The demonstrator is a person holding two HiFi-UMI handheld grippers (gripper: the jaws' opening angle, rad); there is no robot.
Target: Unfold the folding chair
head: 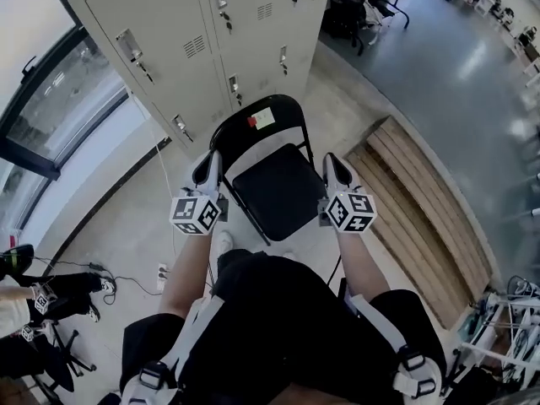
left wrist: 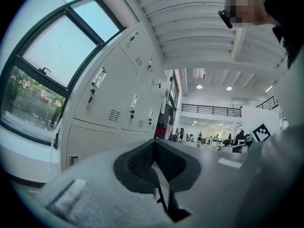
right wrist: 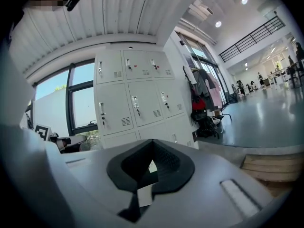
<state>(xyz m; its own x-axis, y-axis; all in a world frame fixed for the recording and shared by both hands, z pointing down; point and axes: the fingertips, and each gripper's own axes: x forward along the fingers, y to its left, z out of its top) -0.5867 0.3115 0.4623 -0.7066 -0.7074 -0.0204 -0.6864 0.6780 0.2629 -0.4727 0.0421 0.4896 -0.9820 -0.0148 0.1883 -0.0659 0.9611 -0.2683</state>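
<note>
Standing over the scene, you have a window [head: 51,116] at the far left and a bank of grey lockers [head: 194,32] running behind everything. Your left claw [head: 207,169] sits just beside the left edge of the chair's seat, with its marker cube [head: 196,213] nearer to you. The left gripper view shows this claw [left wrist: 154,151] with its jaws pressed together and nothing between them, pointing towards the lockers.

Between your two claws stands the folding chair [head: 278,191]. It is black and stands on the pale floor [head: 135,218] in front of the lockers. The seat lies flat and the backrest rises behind it, bearing a white label [head: 264,117] with a small red sticker beside it. Whether either claw touches the frame cannot be told from above.

Your right claw [head: 337,171] sits just beside the seat's right edge, with its own cube [head: 350,212] behind it. In the right gripper view its jaws [right wrist: 151,152] are likewise closed and hold nothing. Only a thin light sliver shows along the seam where they meet.

To the right of that claw, a slatted wooden platform [head: 422,201] lies on the floor.
</note>
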